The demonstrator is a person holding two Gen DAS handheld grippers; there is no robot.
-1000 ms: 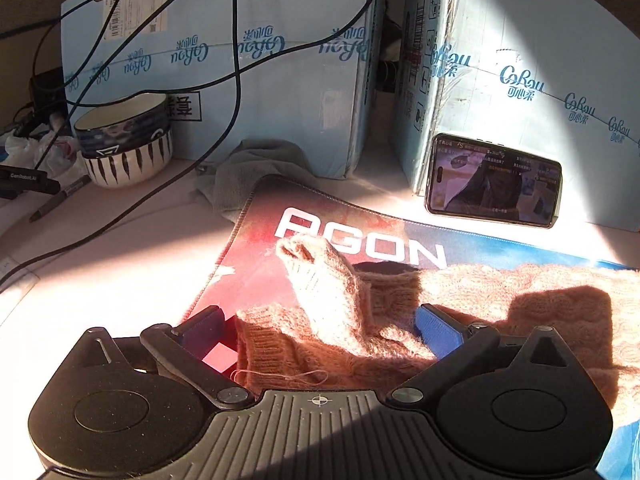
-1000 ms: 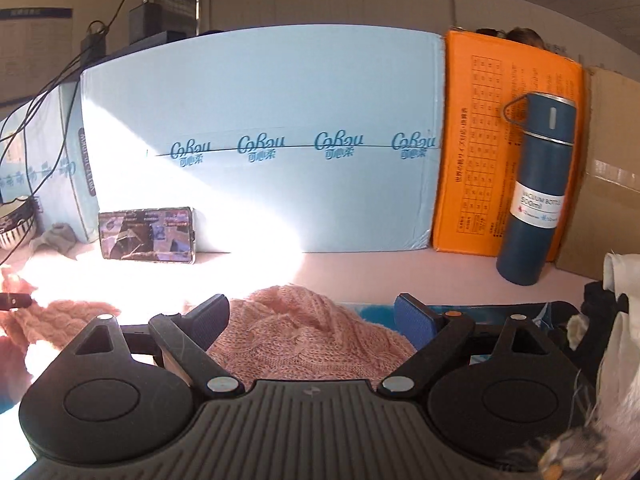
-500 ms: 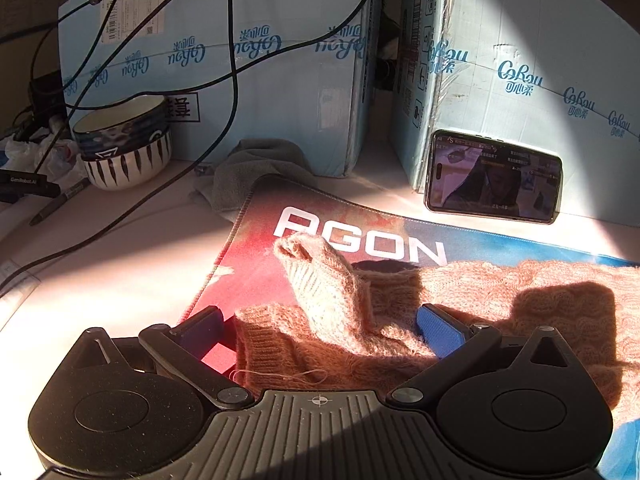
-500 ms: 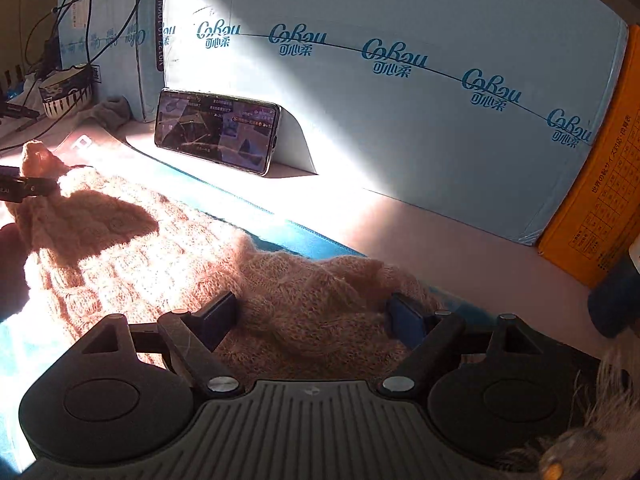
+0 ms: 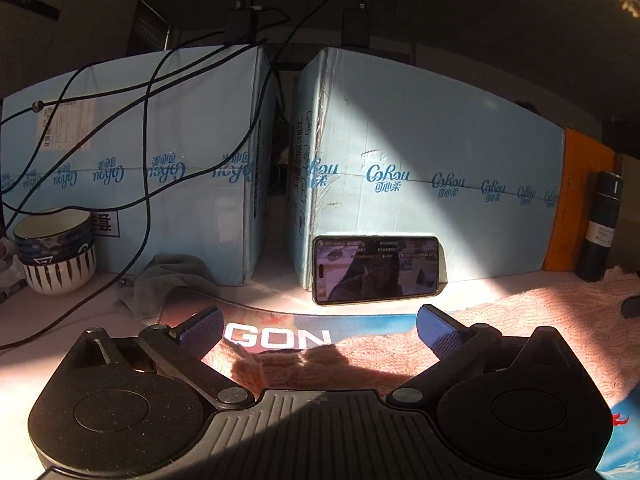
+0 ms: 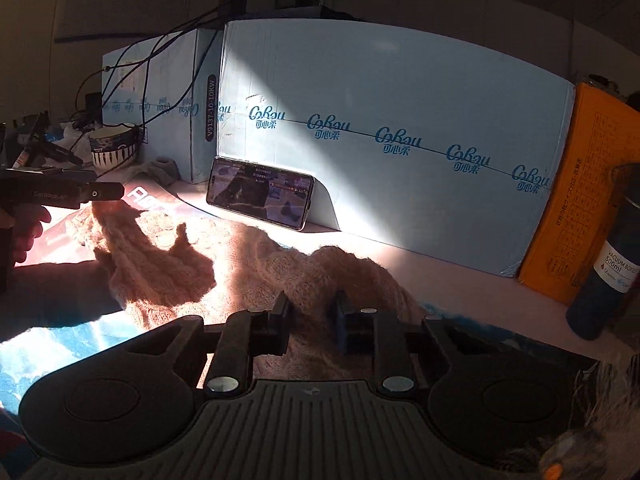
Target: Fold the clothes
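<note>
A pink knitted sweater (image 6: 256, 264) lies spread over a printed desk mat (image 5: 280, 336). My right gripper (image 6: 310, 320) is shut on a raised bunch of knit at the sweater's near right side, its fingers close together with fabric pinched between them. My left gripper (image 5: 318, 330) is open wide just above the sweater's (image 5: 500, 320) left end; a sleeve tip lies in shadow under it. In the right wrist view the left gripper (image 6: 100, 192) shows at the far left, held by a hand (image 6: 28, 228), with the knit rising towards its tip.
Two light blue cartons (image 5: 420, 184) stand along the back, with a phone (image 5: 376, 268) leaning on one. A striped bowl (image 5: 56, 256), a grey cloth (image 5: 168, 276) and black cables are at the left. An orange box (image 6: 584, 208) and a dark vacuum bottle (image 6: 608, 264) stand at the right.
My right gripper has closed on a bunch of the sweater. My left gripper stayed open and tilted up, so less of the sweater shows between its fingers.
</note>
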